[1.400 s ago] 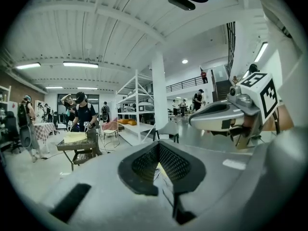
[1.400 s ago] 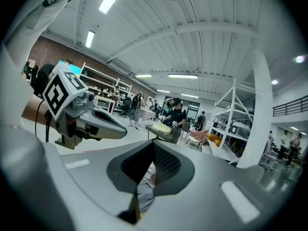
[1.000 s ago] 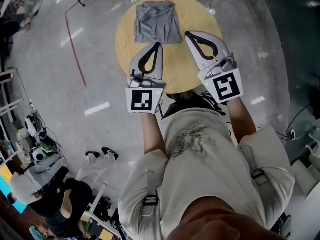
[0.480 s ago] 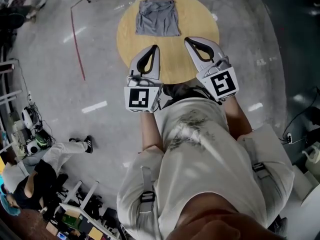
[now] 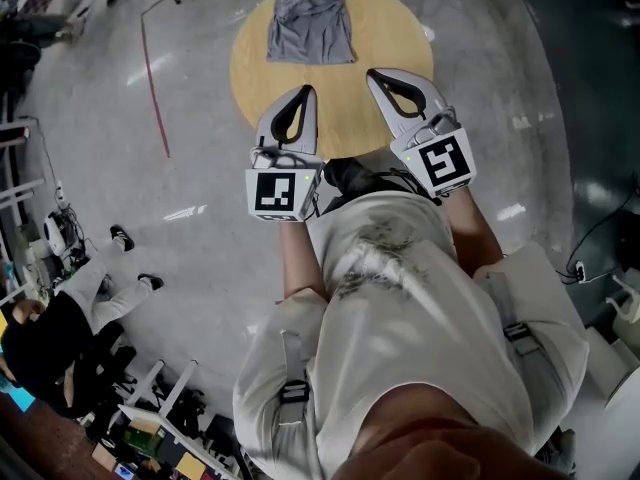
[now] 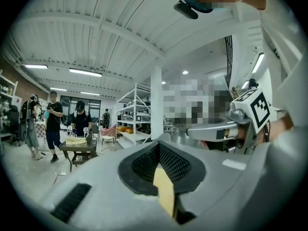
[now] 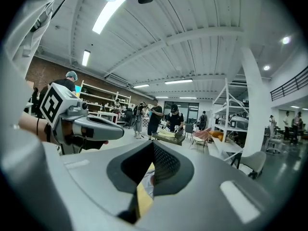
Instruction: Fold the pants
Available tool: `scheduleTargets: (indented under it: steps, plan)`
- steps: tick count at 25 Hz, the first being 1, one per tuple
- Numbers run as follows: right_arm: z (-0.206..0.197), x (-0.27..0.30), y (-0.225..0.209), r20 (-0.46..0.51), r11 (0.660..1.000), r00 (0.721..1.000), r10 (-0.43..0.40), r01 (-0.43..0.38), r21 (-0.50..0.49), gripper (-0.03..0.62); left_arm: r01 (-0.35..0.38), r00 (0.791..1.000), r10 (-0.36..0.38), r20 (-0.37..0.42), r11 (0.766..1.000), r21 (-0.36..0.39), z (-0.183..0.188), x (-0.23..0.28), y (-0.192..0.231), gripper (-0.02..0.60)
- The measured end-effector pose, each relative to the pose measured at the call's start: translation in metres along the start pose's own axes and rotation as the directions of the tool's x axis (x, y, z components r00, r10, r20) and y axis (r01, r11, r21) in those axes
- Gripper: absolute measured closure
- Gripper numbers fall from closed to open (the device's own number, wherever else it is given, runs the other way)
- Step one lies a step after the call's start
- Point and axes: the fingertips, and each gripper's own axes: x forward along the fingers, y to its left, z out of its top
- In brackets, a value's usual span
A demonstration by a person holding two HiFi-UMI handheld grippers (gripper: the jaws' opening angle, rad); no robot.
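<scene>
The grey pants [image 5: 310, 28] lie folded into a compact rectangle at the far side of the round wooden table [image 5: 395, 28]. Both grippers hover over the table's near edge, pointing level toward the pants and well short of them. My left gripper [image 5: 309, 91] is shut with nothing in it, as its own view shows [image 6: 160, 143]. My right gripper [image 5: 373, 73] is shut and empty too [image 7: 153, 143]. Each gripper view shows the other gripper beside it: the right gripper [image 6: 226, 129] and the left gripper [image 7: 91, 127]. A sliver of yellow table [image 6: 166, 194] shows through the jaw opening.
Grey concrete floor surrounds the table, with a red line [image 5: 150, 78] on its left. A person [image 5: 60, 318] crouches at lower left beside cluttered equipment. Ahead in the hall stand several people around a small table [image 7: 168, 134], shelving racks [image 6: 137, 121] and a white column [image 6: 157, 105].
Both grippers have drawn back from the pants toward the table's near edge, and the table sits farther away in the head view. The person at lower left has shifted.
</scene>
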Motion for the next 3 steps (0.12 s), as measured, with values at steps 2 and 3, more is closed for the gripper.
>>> scheduleTargets:
  steps: [2, 3]
  plan:
    - [-0.0024, -0.0030, 0.0002, 0.006, 1.000, 1.000, 0.002, -0.002, -0.013, 0.588, 0.003, 1.000, -0.003, -0.003, 1.000, 0.002, -0.0033, -0.0009, -0.0038, 0.574]
    - [-0.0037, -0.0044, 0.0003, 0.009, 1.000, 1.000, 0.003, -0.003, -0.018, 0.588, 0.005, 1.000, -0.005, -0.005, 1.000, 0.003, -0.0050, -0.0013, -0.0056, 0.574]
